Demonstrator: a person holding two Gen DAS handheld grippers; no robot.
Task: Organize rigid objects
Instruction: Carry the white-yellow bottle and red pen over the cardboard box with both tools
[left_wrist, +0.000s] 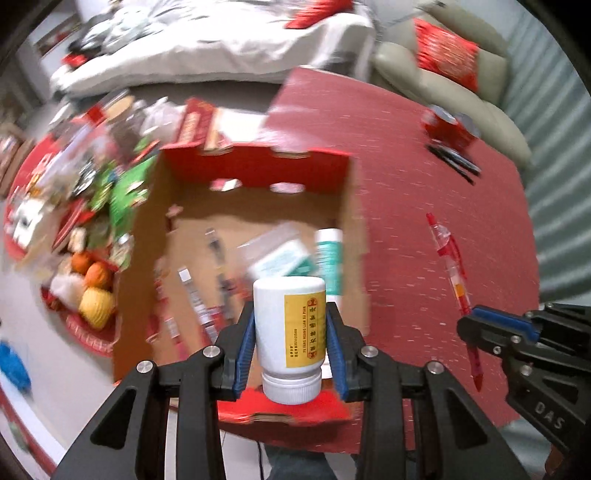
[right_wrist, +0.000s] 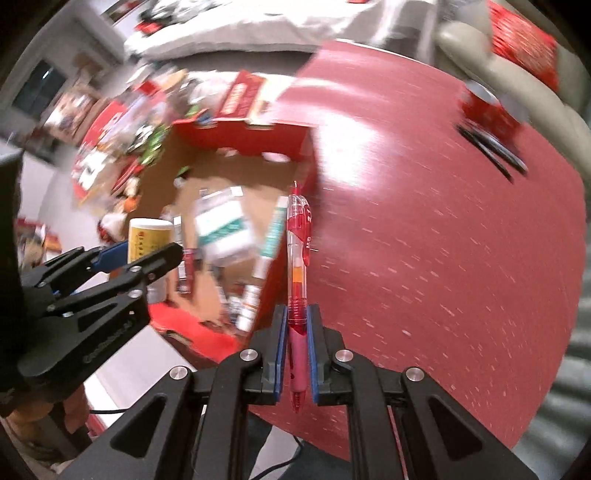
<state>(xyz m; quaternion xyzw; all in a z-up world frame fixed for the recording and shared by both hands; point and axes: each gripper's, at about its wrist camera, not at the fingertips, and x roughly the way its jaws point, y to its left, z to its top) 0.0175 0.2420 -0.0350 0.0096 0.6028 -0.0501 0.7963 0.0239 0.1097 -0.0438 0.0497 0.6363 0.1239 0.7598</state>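
Note:
My left gripper (left_wrist: 291, 332) is shut on a white pill bottle (left_wrist: 290, 332) with a yellow label, held cap towards the camera above the near edge of an open cardboard box (left_wrist: 255, 166). My right gripper (right_wrist: 297, 332) is shut on a red pen (right_wrist: 298, 258), which stands up between the blue pads beside the box's right wall. In the left wrist view the right gripper (left_wrist: 476, 321) and its pen (left_wrist: 454, 273) appear at the right. In the right wrist view the left gripper (right_wrist: 147, 254) and the bottle (right_wrist: 149, 236) appear at the left. Both views are blurred.
The box (right_wrist: 243, 140) holds a teal-and-white carton (left_wrist: 284, 258), a tube (left_wrist: 328, 254) and several small items. It stands on a red table (left_wrist: 424, 166). A red can (left_wrist: 448, 129) and black pens (left_wrist: 454, 162) lie far right. Clutter and fruit (left_wrist: 92, 288) sit left; a sofa (left_wrist: 443, 85) stands behind.

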